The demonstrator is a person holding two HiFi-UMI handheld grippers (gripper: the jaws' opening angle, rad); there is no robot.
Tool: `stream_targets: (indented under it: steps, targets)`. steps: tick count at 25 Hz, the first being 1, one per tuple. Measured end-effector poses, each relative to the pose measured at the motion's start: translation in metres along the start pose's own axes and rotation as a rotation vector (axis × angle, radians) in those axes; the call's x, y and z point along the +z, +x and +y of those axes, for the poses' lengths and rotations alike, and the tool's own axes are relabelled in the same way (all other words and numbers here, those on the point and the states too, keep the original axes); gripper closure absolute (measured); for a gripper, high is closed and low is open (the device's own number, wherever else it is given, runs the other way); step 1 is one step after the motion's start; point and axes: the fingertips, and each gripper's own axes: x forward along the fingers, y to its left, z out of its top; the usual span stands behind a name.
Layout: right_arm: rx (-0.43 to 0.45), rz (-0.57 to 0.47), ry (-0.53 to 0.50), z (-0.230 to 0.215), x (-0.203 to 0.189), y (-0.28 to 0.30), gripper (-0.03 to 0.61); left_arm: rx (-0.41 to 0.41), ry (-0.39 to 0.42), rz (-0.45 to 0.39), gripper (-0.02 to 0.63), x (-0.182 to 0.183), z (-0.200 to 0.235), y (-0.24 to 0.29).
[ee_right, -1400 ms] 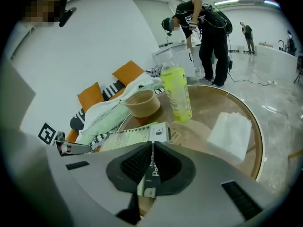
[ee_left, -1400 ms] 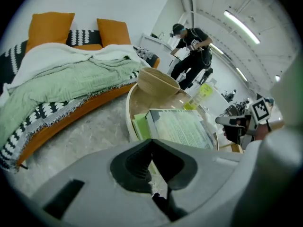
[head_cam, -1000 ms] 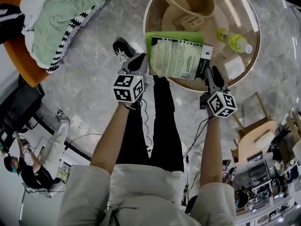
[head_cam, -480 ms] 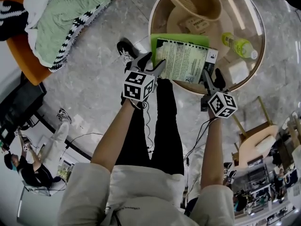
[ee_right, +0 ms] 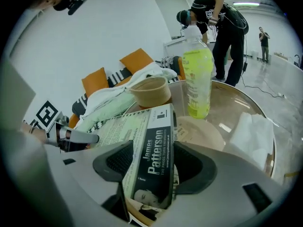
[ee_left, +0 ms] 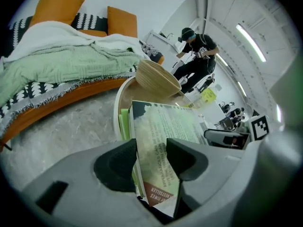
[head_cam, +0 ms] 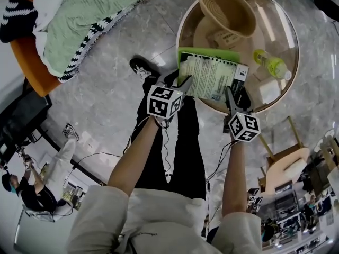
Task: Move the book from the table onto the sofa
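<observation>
Over at the far left, the orange sofa [head_cam: 29,67] with its green blanket [head_cam: 90,20] lies well apart from the round glass tabletop [head_cam: 278,20], so the carry has not begun. Next along, the left gripper [head_cam: 177,82] has just slid its jaws over the near left corner of the book [head_cam: 214,77]. The jaws are closing with the cover and pages between the pads, and I judge that they do not yet press. The book lies flat on a green folder [head_cam: 206,53] at the near rim of the tabletop, in front of the woven basket [head_cam: 228,7] and left of the yellow-green bottle [head_cam: 270,63]. At its right end, the right gripper [head_cam: 237,95] straddles the spine with jaws opening to full width, a pad on either side but not clamped. That reads as both grippers set for a two-sided lift, with the grip still to come. A second ago the left gripper sat closed just off the book's left edge, and it has since spread and moved onto the book. The right gripper was half closed at the right corner and has widened, while the book has stayed put on the folder
</observation>
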Motion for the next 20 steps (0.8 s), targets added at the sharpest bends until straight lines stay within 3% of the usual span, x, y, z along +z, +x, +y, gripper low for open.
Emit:
stream_targets:
  steps: [12,20]
  targets:
    - [0.052,-0.031,-0.130,0.115,0.063,0.055,0.316,0.046,-0.086,-0.124,0.405,0.054,0.099,-0.066]
    - [0.117,0.028,-0.212,0.229,0.085,0.117,0.316,0.106,-0.186,-0.200,0.405,0.077,0.205,-0.130]
